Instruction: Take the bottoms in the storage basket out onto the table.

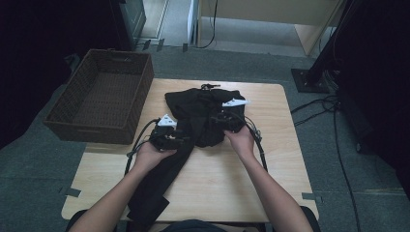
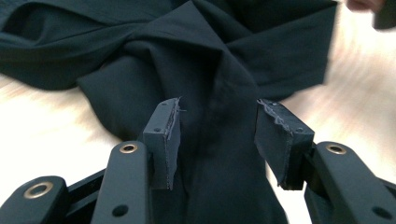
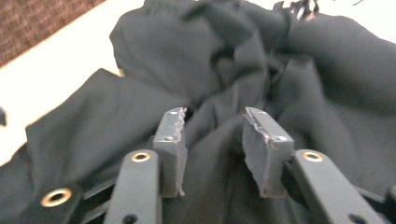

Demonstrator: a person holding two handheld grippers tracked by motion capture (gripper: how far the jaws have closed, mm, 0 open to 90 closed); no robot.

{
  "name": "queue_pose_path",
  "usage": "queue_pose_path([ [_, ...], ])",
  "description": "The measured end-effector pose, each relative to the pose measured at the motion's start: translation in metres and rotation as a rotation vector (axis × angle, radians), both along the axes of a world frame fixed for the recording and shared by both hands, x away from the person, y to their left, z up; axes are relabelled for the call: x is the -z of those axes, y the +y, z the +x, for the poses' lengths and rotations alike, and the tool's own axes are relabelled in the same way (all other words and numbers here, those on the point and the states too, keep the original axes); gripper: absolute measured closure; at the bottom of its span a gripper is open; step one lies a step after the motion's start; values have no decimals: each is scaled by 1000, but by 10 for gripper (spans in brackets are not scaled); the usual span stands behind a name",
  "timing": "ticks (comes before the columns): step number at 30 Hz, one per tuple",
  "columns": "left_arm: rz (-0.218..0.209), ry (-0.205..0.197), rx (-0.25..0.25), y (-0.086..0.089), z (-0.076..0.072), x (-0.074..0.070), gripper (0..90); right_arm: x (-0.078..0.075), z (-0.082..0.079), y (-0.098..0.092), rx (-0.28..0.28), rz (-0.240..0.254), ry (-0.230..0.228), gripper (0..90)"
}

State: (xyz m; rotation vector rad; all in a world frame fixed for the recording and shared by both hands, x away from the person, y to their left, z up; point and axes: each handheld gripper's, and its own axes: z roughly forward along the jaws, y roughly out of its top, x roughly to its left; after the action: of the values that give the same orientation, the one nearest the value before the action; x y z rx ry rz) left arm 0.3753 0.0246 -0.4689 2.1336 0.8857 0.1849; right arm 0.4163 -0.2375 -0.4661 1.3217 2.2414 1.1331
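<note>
A black garment (image 1: 203, 116) lies crumpled on the light wooden table (image 1: 275, 121), with one long part trailing down toward the near left edge (image 1: 150, 193). My left gripper (image 1: 180, 140) sits at the garment's left side; in the left gripper view its jaws stand apart over a dark fold of the garment (image 2: 219, 84), the pads (image 2: 166, 135) clear of the cloth. My right gripper (image 1: 225, 121) rests on the bundle's right half. In the right gripper view the black cloth (image 3: 219, 84) bunches ahead of the parted jaws, and the pads (image 3: 173, 140) do not press on it.
A dark brown wicker basket (image 1: 101, 94) stands off the table's far left corner, its brown weave (image 3: 42, 23) also at the top left of the right gripper view. Cables (image 1: 333, 121) and a black stand (image 1: 314, 77) lie on the grey floor to the right.
</note>
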Motion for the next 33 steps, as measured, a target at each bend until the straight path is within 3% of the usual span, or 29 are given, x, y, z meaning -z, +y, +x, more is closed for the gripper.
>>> queue_pose_path([
  [2,15,4,1,-5,5,5,505,4,-1,1,3,-15,-5,547],
  [6,49,24,-3,-16,19,23,522,29,1,8,24,-40,28,534],
  [8,54,32,2,-16,20,26,538,32,3,9,25,-44,25,536],
  [12,43,37,7,-12,22,33,668,42,7,15,50,-72,4,566],
  [15,44,35,3,-11,21,35,710,43,9,17,54,-83,-2,577],
  [16,56,33,5,-8,18,37,771,45,12,20,57,-88,-11,582],
  [18,61,32,6,-7,16,37,790,45,14,21,50,-95,-14,583],
  [22,54,55,-15,0,9,38,812,45,24,28,49,-105,-15,586],
  [26,61,50,-22,4,6,38,810,46,39,32,55,-103,-26,589],
  [33,28,66,-64,8,10,40,794,45,77,38,95,-122,-22,591],
])
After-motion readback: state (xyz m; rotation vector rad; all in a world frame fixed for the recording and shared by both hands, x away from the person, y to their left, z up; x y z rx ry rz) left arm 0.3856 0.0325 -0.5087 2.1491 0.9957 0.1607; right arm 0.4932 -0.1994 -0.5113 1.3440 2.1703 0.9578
